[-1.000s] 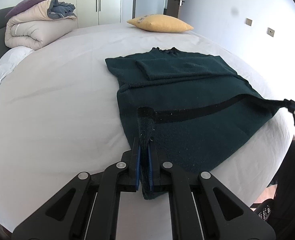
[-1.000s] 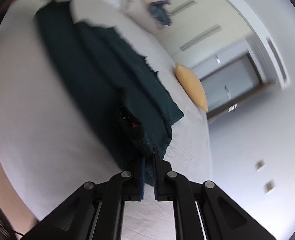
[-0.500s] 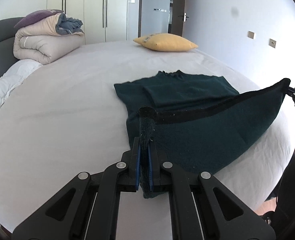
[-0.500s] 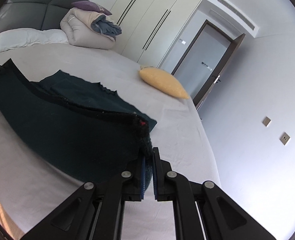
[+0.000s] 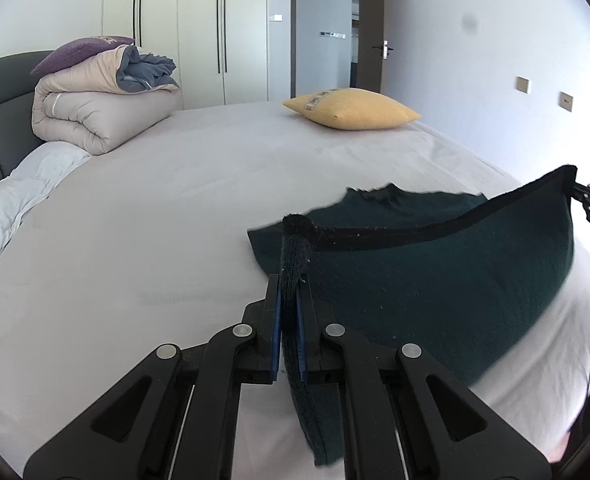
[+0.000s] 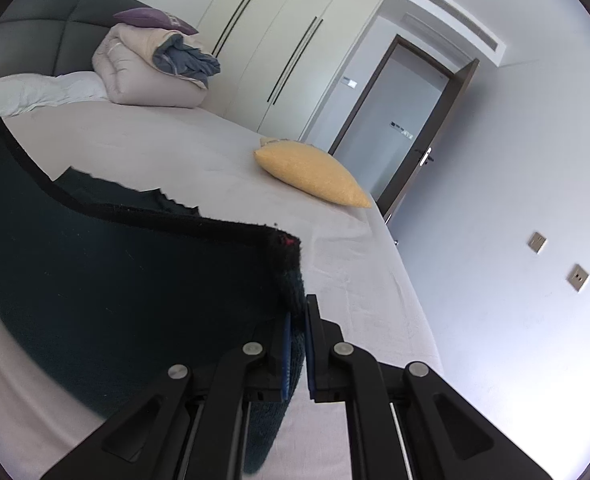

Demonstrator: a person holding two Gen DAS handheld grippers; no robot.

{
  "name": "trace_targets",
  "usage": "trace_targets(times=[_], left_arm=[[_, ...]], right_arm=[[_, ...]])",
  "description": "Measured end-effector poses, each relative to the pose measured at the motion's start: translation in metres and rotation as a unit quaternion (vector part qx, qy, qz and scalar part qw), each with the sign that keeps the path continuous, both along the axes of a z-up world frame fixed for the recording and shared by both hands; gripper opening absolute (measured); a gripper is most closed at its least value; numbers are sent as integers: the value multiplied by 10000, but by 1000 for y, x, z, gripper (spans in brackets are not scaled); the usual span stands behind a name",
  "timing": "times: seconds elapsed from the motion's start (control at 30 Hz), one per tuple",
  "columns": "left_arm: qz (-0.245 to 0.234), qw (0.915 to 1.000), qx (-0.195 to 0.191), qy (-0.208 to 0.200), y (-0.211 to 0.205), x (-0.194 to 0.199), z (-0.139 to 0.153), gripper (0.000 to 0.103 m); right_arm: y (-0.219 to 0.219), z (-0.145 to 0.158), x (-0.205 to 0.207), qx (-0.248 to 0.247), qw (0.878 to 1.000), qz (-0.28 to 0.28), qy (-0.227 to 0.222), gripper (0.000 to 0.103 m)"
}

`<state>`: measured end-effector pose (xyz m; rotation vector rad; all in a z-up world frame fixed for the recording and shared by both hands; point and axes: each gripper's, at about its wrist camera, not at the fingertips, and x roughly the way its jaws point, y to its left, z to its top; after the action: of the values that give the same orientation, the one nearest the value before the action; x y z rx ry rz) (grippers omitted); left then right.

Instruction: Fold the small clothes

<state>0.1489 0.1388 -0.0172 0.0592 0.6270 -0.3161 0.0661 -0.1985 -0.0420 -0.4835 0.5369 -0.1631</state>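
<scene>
While clamped on dark green garment (image 5: 435, 280) hem, left gripper (image 5: 289, 308), right gripper (image 6: 297, 320) hold it above bed (image 5: 155, 220).

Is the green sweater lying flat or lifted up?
Partly lifted: the sweater hangs from its hem between the left gripper and right gripper; its collar end lies on the bed.

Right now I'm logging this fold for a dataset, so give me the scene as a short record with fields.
garment: dark green knit sweater, hem edge lifted, neck end lying on the bed
left gripper: shut on one hem corner
right gripper: shut on the other hem corner
surface: white bed sheet
nearby: yellow cushion, rolled beige duvet
</scene>
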Motion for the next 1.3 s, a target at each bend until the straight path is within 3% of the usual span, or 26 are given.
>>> trace_targets(times=[0.3,0.57,0.97,1.2,1.23,1.3], left_arm=[[181,9992,25,356,-16,120,-29,5],[296,9968,66,735,-32,204,-71,5],[491,9919,75,1173,-44,253,-129,5],[579,9919,135,1125,-48,260,-138,9],[612,9917,51,1129,-45,260,-137,9],[598,9918,-106,1125,-39,259,-133,9]], right_arm=[[-22,-34,87,161,9992,-169,338,7],[-57,-73,147,756,9925,-554,782,7],[-88,-102,184,1340,9806,-876,1132,7],[-92,-112,186,1411,9779,-968,1204,7],[-94,-111,185,1424,9778,-1004,1167,7],[-99,-108,181,1507,9767,-1097,1061,20]])
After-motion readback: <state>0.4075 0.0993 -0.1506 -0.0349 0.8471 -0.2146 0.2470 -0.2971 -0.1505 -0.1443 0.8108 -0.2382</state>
